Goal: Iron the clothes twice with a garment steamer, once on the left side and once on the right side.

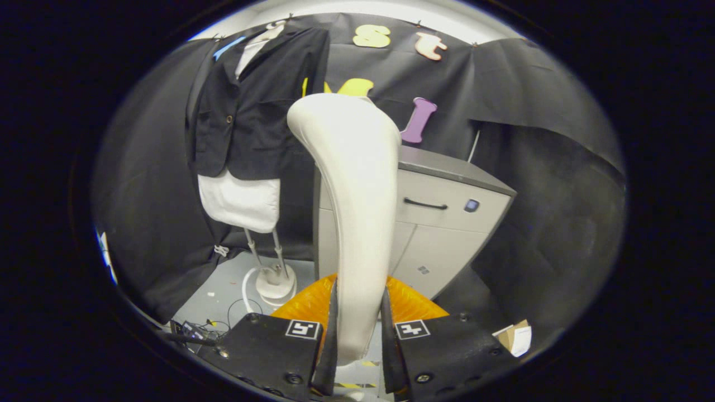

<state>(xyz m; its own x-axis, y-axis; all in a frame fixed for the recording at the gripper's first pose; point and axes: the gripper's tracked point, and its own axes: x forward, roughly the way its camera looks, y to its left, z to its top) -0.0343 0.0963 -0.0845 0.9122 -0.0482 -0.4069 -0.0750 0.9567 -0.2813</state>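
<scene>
My gripper (pixel 357 329) is shut on the handle of a cream garment steamer (pixel 354 184), which rises upright between the fingers (pixel 330 329) and curves left at its head. Beyond it, to the left, a dark jacket (pixel 257 106) over a white shirt hangs on a white mannequin torso (pixel 240 204). The torso stands on a thin metal stand with a round white base (pixel 275 286). The steamer head is level with the jacket's right side but clearly nearer to me, apart from the cloth.
A grey cabinet (pixel 441 223) with a dark drawer handle stands behind the steamer, right of the mannequin. An orange ribbed object (pixel 413 304) lies just ahead of the fingers. Cables (pixel 223 318) lie on the grey floor at left, a cardboard scrap (pixel 516 336) at right.
</scene>
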